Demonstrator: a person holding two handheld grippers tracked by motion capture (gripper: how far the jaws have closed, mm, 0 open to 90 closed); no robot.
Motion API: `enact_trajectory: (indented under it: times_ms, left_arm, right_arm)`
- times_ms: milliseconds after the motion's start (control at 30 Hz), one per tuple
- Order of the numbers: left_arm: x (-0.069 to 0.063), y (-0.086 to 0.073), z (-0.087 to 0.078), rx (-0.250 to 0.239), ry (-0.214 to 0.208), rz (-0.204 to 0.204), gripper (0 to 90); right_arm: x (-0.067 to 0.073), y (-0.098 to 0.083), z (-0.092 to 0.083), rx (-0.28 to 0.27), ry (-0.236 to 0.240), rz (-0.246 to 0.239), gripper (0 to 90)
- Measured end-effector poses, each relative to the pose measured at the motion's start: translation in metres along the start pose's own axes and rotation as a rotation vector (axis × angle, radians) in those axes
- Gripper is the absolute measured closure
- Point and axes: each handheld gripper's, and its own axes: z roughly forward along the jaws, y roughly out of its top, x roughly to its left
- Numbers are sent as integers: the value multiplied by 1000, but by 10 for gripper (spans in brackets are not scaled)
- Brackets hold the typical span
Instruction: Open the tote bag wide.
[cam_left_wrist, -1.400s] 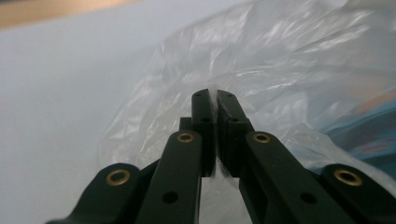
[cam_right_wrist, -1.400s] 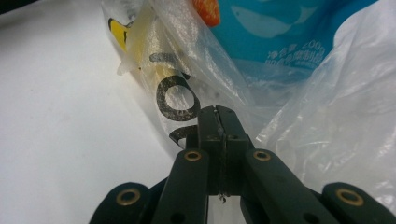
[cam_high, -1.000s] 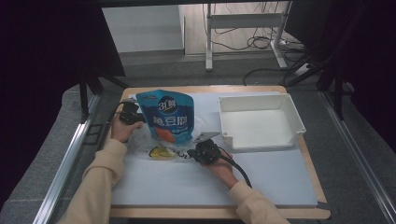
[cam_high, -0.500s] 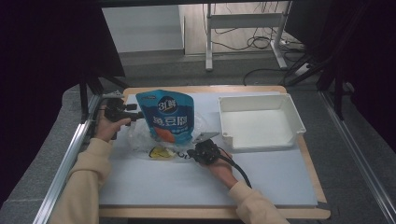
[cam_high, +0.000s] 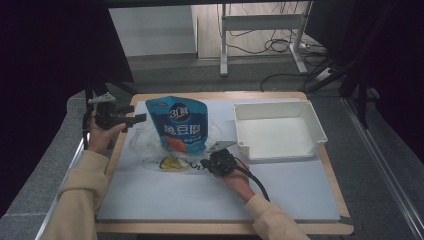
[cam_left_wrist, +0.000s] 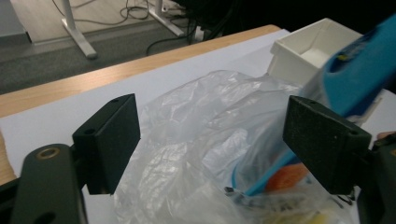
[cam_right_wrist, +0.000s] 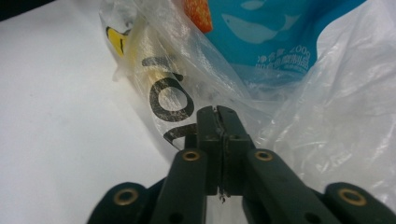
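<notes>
A blue pouch (cam_high: 182, 125) with white print stands partly inside a clear plastic bag (cam_high: 145, 145) on the white mat; a yellow item (cam_high: 172, 162) lies in the bag's near end. My left gripper (cam_high: 134, 114) is held up over the table's left edge and points right at the pouch. Its jaws have just been opening and stand wide apart (cam_left_wrist: 210, 126) with nothing between them; the bag (cam_left_wrist: 196, 140) and the pouch (cam_left_wrist: 359, 70) lie beyond. My right gripper (cam_high: 207, 165) rests low at the bag's near right corner, shut (cam_right_wrist: 218, 116) on the printed film of the bag (cam_right_wrist: 327, 93).
A white rectangular tray (cam_high: 277, 107) sits at the right of the mat, close behind my right hand. The wooden table edge (cam_high: 120, 145) runs under my left hand. A bare stretch of mat (cam_high: 200, 200) lies in front.
My left gripper has drawn back to the left and risen, away from the pouch, and its jaws have spread. The right gripper and the bag have stayed put.
</notes>
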Motion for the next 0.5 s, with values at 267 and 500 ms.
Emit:
enact_trajectory:
  times_ms: [267,500]
  left_arm:
    - [-24,-15,-27,-14,-1,23,236]
    - [-40,-32,-40,-24,36,-6,256]
  right_arm:
    - [0,4,-11,-51,35,17,799]
    - [0,6,-22,-87,46,17,692]
